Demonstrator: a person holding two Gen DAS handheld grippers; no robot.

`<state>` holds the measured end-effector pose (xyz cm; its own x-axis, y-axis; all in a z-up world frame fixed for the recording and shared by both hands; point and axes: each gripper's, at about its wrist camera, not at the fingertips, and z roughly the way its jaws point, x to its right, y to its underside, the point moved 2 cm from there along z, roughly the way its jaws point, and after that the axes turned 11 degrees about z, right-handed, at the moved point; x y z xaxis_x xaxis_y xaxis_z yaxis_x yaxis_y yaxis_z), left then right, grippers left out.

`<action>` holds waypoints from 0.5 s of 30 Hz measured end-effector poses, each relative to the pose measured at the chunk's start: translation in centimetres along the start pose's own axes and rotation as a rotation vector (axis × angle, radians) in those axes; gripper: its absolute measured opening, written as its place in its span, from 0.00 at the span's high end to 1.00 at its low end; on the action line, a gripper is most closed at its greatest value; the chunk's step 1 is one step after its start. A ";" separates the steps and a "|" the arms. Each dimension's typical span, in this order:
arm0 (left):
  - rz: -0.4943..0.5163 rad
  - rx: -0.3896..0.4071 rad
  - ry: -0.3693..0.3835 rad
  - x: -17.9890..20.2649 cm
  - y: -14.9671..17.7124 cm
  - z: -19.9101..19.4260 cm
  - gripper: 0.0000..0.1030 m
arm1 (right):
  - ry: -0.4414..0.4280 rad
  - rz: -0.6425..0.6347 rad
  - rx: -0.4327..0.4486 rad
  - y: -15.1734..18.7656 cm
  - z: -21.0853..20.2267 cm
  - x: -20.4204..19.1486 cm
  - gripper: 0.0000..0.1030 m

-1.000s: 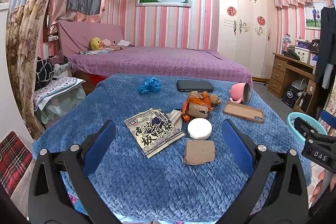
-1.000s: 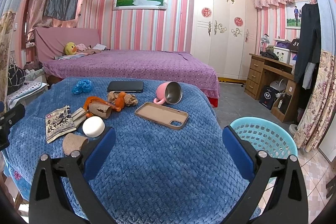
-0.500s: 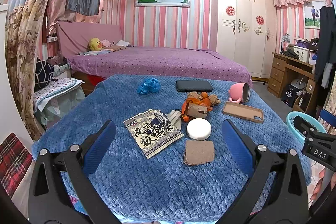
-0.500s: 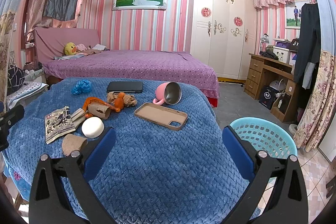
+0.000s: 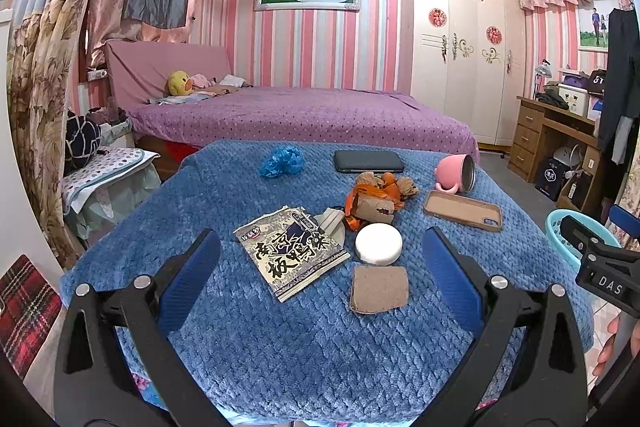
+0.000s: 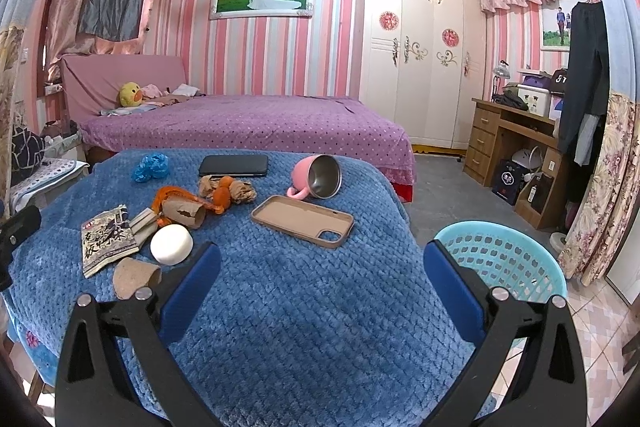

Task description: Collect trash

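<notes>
Left wrist view: left hand-held gripper (image 5: 320, 259) spread wide, empty, over the blue-quilted counter (image 5: 280, 347); black-and-white printed snack wrapper (image 5: 290, 249) lies mid-counter. Right hand-held gripper (image 6: 320, 269) spread too, light-blue plastic basket (image 6: 508, 259) beside the counter's right edge.

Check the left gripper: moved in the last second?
Barely. The left gripper eased slightly forward toward the snack wrapper; the white lid sits marginally lower between its open fingers.

Blue blanket (image 5: 280, 327), pink mug (image 5: 452, 174), perhaps orange peel (image 5: 384, 187)
</notes>
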<state>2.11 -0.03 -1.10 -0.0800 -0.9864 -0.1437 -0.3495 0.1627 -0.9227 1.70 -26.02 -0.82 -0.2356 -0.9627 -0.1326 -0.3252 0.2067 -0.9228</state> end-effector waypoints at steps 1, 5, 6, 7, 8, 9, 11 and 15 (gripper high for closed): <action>0.000 -0.001 0.001 0.0 0.0 0.0 0.05 | 0.003 0.004 0.001 0.0 0.1 0.1 0.04; -0.002 -0.002 0.003 -0.1 0.0 0.2 0.05 | 0.010 0.015 -0.003 0.1 0.5 0.3 0.04; -0.004 -0.004 0.005 -0.1 0.1 0.2 0.05 | 0.012 0.013 -0.004 0.2 0.6 0.3 0.04; -0.003 -0.005 0.006 -0.2 0.2 0.3 0.05 | 0.014 0.009 -0.004 0.2 0.7 0.2 0.04; -0.002 -0.006 0.006 -0.2 0.2 0.5 0.05 | 0.018 0.005 -0.001 0.2 0.8 0.1 0.04; 0.000 -0.005 0.004 -0.2 0.1 0.6 0.05 | 0.020 0.003 0.001 0.1 0.8 0.1 0.04; 0.001 -0.003 0.002 -0.4 0.0 0.9 0.05 | 0.029 -0.005 0.006 0.0 1.0 -0.2 0.04; -0.001 -0.002 -0.003 -1.1 -0.2 1.5 0.05 | 0.039 -0.014 0.020 -0.3 1.4 -0.8 0.04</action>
<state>3.62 1.02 -1.28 -0.0766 -0.9866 -0.1440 -0.3512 0.1619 -0.9222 3.25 -25.58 -0.99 -0.2670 -0.9579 -0.1056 -0.3102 0.1892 -0.9317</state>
